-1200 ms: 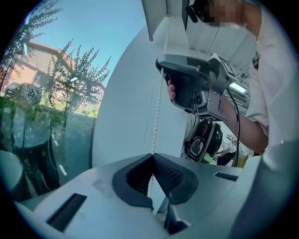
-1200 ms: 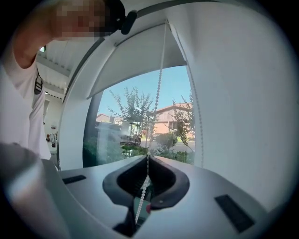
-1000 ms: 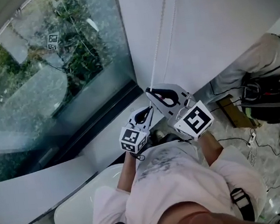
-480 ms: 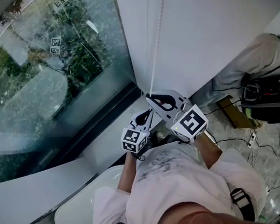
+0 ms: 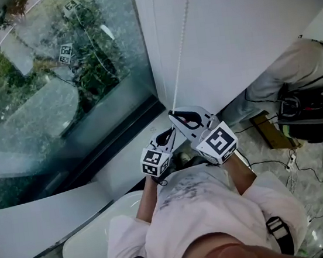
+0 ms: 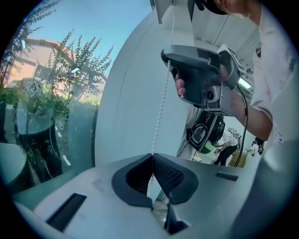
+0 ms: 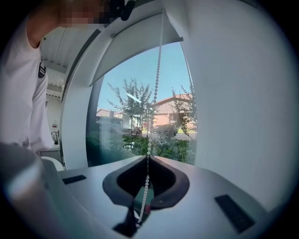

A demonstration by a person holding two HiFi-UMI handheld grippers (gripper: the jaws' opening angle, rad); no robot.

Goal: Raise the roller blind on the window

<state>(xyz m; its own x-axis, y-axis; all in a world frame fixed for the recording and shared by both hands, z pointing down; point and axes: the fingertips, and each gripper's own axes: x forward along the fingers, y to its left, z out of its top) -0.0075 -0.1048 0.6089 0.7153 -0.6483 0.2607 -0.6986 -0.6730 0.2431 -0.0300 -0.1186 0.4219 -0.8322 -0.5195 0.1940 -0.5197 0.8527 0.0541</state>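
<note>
- Bead chain (image 5: 181,46) hangs taut in front of white wall (image 5: 241,20), just right of window (image 5: 55,80).
- Right gripper (image 7: 148,158) clenched on bead chain: jaw tips pressed together, beads run straight up from tips, loose tail of beads hangs down between the jaws below them.
- Left gripper (image 6: 152,156) also clamped on bead chain, tips closed where the beads enter.
- Left gripper view: right gripper sits higher on the same strand, left gripper below it, chain straight between the two; fingers (image 6: 179,87) wrapped on right gripper's handle.
- Head view: both grippers close together near window's lower right corner, in front of the person's chest, marker cubes facing up.
- Roller blind (image 7: 135,46) covers only top part of window in right gripper view; trees and houses visible through glass below its edge.
- White basin (image 5: 88,247) at lower left; second person (image 5: 296,72) at right edge, cables (image 5: 272,161) on floor nearby.
</note>
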